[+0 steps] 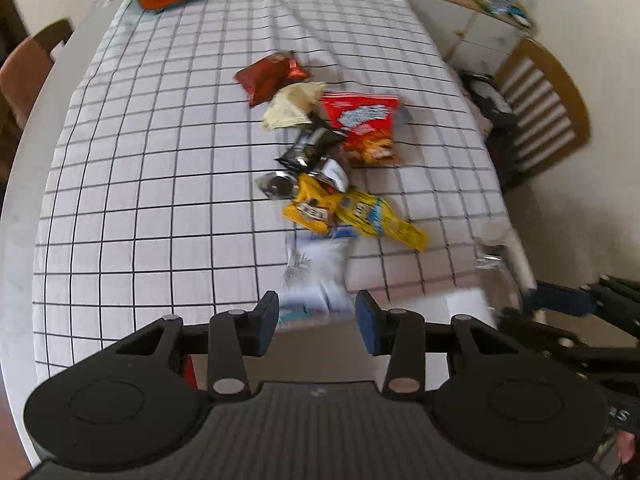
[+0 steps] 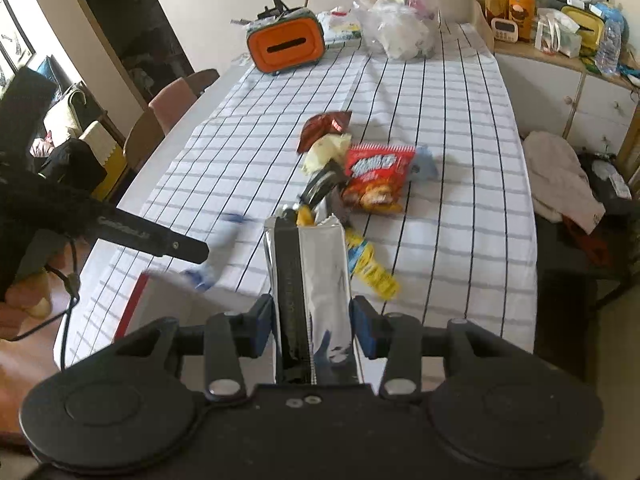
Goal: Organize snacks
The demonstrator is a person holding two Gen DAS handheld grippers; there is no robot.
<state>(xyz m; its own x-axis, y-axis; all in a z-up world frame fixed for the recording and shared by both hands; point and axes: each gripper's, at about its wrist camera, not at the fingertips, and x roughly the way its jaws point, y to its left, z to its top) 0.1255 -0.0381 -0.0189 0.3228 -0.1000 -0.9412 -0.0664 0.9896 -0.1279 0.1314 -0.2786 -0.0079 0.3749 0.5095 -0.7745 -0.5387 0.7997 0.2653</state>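
A pile of snack packets lies mid-table on the checked cloth [image 1: 140,200]: a dark red bag [image 1: 268,76], a cream packet [image 1: 294,106], a red chip bag [image 1: 366,126], a black packet [image 1: 310,148], yellow packets [image 1: 360,216] and a white-blue bag [image 1: 316,276]. My left gripper [image 1: 317,322] is open and empty, just short of the white-blue bag, which looks blurred. My right gripper [image 2: 312,326] is shut on a silver and black packet [image 2: 310,276], held upright above the table's near edge. The red chip bag [image 2: 376,178] lies beyond it.
An orange tissue box [image 2: 286,46] and a clear plastic bag [image 2: 404,20] stand at the table's far end. A white box with a red edge [image 2: 172,308] sits at the near edge. Chairs [image 1: 540,108] stand on both sides. A cluttered sideboard [image 2: 560,40] is at far right.
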